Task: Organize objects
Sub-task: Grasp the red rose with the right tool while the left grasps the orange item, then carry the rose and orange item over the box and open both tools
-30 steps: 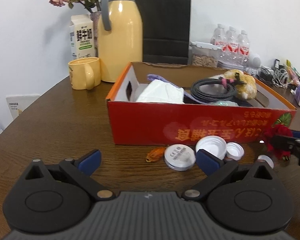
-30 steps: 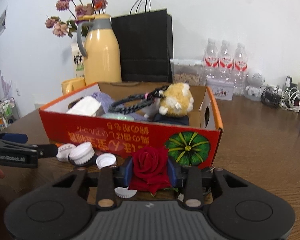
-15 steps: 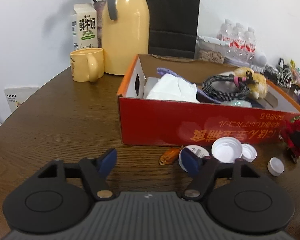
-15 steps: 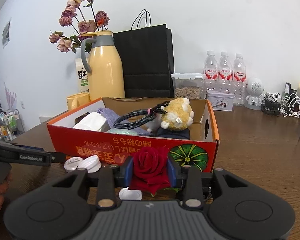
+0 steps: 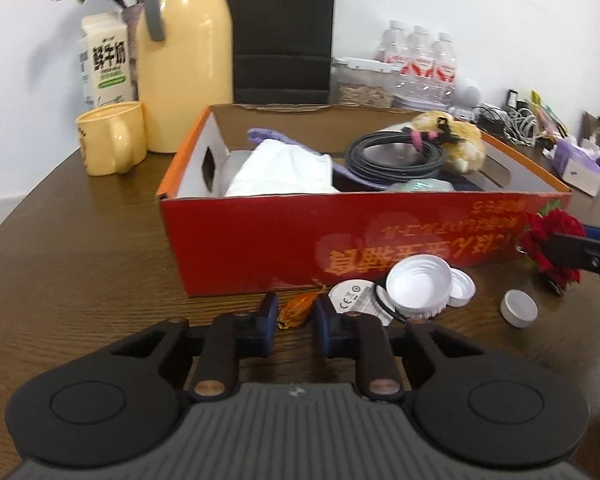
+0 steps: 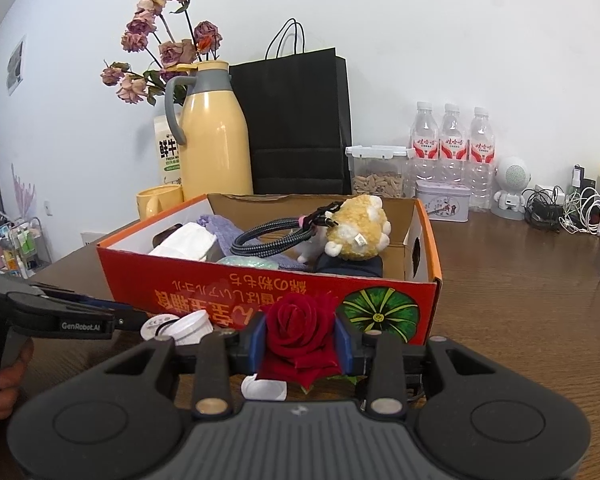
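Observation:
My right gripper (image 6: 300,340) is shut on a red rose (image 6: 300,336) and holds it above the table in front of the red cardboard box (image 6: 260,292). The rose also shows in the left wrist view (image 5: 552,236) at the box's right end. My left gripper (image 5: 296,316) has its jaws closed to a narrow gap around a small orange wrapped candy (image 5: 298,306) on the table before the box (image 5: 340,232). Next to it lie a white round disc (image 5: 352,296), a large white cap (image 5: 418,286), a smaller cap (image 5: 462,284) and a lone cap (image 5: 518,308).
The box holds white tissue (image 5: 284,172), a coiled black cable (image 5: 396,156), a plush toy (image 5: 456,144) and purple cloth. Behind it stand a yellow mug (image 5: 112,140), a yellow thermos (image 5: 184,60), a milk carton, a black bag, water bottles (image 6: 452,148) and tangled cables (image 6: 568,208).
My left gripper moved forward and right to the candy and its jaws narrowed from wide open. My right gripper rose with the rose in it.

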Tool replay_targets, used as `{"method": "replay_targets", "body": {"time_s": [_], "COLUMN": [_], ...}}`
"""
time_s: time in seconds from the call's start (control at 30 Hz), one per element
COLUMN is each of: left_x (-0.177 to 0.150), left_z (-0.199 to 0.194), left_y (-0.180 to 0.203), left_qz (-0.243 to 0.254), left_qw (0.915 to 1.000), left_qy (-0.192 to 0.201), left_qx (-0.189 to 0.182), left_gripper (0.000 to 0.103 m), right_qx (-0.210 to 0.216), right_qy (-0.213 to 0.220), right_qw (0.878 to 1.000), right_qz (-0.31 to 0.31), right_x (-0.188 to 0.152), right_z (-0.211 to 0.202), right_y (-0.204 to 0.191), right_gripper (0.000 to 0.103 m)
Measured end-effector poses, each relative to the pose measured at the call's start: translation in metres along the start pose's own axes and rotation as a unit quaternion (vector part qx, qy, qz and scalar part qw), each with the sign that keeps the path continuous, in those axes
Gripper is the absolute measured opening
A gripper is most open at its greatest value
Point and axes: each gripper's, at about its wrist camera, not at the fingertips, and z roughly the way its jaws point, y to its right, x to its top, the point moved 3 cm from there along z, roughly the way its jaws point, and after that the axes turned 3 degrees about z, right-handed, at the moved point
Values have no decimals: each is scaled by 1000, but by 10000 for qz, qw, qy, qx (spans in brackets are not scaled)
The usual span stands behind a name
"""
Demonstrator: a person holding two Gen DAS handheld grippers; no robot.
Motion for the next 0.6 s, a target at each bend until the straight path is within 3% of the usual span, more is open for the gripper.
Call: {"method": "replay_targets", "body": {"time_s": [0.6], "left_x": [-4], "left_z": [-26], "left_y": [3], "left_qz": [-92], "left_qw": [9980], "left_qy": [536], "left_qx": [314], "left_gripper": [17], "right_qx": [-70], "right_qy": [62], "right_qw": [9999], "right_qz": [-54], "right_x": [-1], "right_z": [0], "right_y": [-1], "right_gripper": [34]}}
